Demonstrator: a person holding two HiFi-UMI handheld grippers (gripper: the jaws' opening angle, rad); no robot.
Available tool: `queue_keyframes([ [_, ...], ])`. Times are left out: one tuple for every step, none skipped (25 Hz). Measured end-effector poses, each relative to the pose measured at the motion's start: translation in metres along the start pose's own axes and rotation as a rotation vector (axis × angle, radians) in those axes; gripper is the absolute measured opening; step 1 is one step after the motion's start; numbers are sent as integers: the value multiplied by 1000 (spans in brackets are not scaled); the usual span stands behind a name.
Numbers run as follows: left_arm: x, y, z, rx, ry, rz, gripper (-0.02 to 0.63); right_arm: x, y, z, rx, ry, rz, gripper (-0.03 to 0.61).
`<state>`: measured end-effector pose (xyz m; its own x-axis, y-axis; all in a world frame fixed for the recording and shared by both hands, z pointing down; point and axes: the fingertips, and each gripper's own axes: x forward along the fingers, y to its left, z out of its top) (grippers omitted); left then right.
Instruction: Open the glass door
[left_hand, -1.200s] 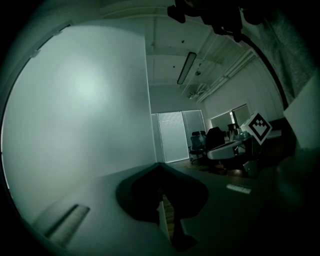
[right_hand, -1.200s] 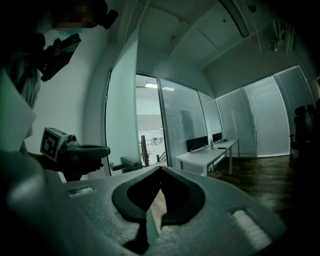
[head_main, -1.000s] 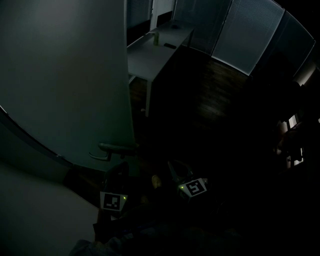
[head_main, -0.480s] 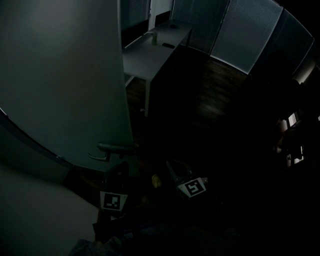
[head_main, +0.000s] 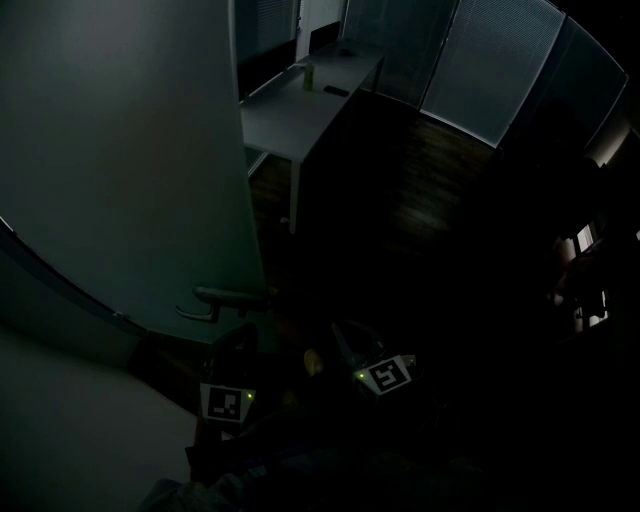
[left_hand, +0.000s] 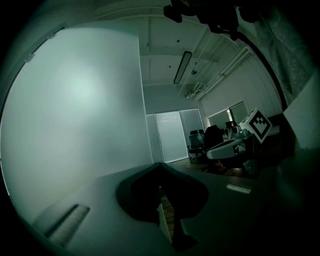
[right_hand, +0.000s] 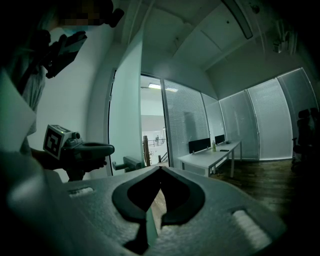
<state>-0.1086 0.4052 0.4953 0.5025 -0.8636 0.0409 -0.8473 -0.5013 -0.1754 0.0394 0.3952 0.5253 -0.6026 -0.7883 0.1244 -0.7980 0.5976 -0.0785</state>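
The frosted glass door (head_main: 130, 160) stands ajar on the left of the head view, its free edge toward the dark room. Its lever handle (head_main: 222, 297) sticks out near the lower edge. My left gripper (head_main: 238, 345) hangs just below the handle, apart from it, jaws shut and empty. In the left gripper view the gripper (left_hand: 160, 167) faces the door (left_hand: 75, 125). My right gripper (head_main: 348, 342) is to the right, its jaws (right_hand: 160, 170) also shut on nothing. The right gripper view shows the left gripper (right_hand: 97, 149) in front of the handle (right_hand: 127, 164).
A white desk (head_main: 300, 110) stands beyond the door edge. Partitions with blinds (head_main: 500, 70) line the back. Dark wood floor (head_main: 420, 200) spreads through the room. Office chairs (left_hand: 202, 142) sit farther in. A pale wall (head_main: 70, 430) is at lower left.
The door's free edge has shifted slightly left in the head view, widening the gap. Both grippers stay where they were.
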Motion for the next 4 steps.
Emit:
queue_keyframes([
  [0,0,0,0,0,0,3,0,-1,-1,0,1,-1,-5],
  [1,-2,0,0,0,2,3,-2,-2,-2,0,2,-2,-5],
  [1,-3,0,-2,1,4,3,-3,-3,-3,0,4,-3,-5],
  [1,-5,0,-3,2,6,3,-5,-4,-4,0,6,-3,-5],
])
